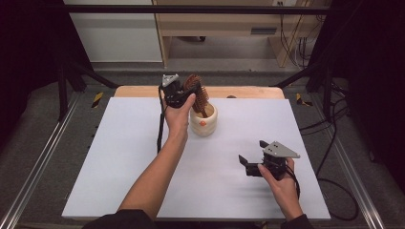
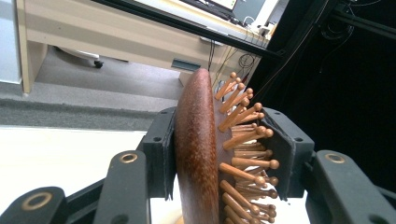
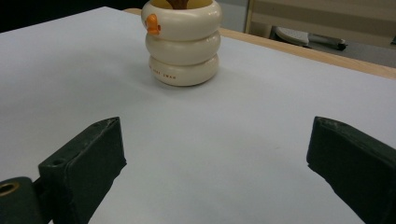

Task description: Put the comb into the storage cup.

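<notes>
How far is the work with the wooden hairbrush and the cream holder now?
Done: the left gripper has its jaws shut on the wooden hairbrush. In hand: the brush handle stands inside the cream holder. Left: letting go of the brush. The right gripper waits open.

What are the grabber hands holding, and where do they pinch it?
The left gripper pinches the wooden hairbrush by its head, back against one jaw, bristles against the other. The right gripper is open, holding nothing.

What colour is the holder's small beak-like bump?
Orange, on the cream holder; clearest in the right gripper view.
</notes>
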Available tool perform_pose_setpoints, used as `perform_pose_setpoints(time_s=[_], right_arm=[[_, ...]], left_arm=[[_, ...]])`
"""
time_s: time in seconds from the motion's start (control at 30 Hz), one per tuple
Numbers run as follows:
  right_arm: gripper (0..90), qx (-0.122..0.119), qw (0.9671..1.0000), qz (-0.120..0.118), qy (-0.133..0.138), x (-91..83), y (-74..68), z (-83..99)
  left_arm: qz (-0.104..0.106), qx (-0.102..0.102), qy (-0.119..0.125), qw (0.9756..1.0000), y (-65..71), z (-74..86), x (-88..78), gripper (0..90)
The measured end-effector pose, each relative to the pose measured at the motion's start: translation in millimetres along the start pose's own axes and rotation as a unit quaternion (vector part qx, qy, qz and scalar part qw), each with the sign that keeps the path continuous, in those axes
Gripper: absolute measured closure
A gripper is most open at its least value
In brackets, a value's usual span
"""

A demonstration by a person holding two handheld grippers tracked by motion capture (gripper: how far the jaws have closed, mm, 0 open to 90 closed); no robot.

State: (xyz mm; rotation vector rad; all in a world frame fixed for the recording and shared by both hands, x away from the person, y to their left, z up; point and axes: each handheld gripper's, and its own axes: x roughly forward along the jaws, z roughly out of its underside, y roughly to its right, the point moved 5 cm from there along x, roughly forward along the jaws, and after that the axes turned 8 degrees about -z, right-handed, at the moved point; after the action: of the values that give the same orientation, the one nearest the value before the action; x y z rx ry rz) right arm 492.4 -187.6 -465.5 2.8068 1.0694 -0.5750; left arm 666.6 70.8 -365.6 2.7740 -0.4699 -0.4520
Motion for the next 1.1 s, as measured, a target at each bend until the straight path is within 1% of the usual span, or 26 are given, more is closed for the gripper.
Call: perform_pose_setpoints(time_s=[0.57, 0.8, 1.1], right_arm=[[4.5, 0.000, 1.0000, -0.001, -0.001, 0.3, -0.4, 0.2], [4.5, -0.002, 1.0000, -0.003, -0.002, 0.7, -0.9, 0.3], [4.5, -0.001, 1.0000, -0.003, -0.003, 1.2, -1.5, 0.7]], left_arm=[[0.000, -0.004, 0.000, 1.0000, -3.9, 0.7, -0.9, 49.1], [-0.004, -0.014, -0.001, 0.9999, -9.5, 1.7, -2.2, 48.7], [-0.005, -0.018, -0.002, 0.9998, -11.8, 2.0, -2.0, 48.3]])
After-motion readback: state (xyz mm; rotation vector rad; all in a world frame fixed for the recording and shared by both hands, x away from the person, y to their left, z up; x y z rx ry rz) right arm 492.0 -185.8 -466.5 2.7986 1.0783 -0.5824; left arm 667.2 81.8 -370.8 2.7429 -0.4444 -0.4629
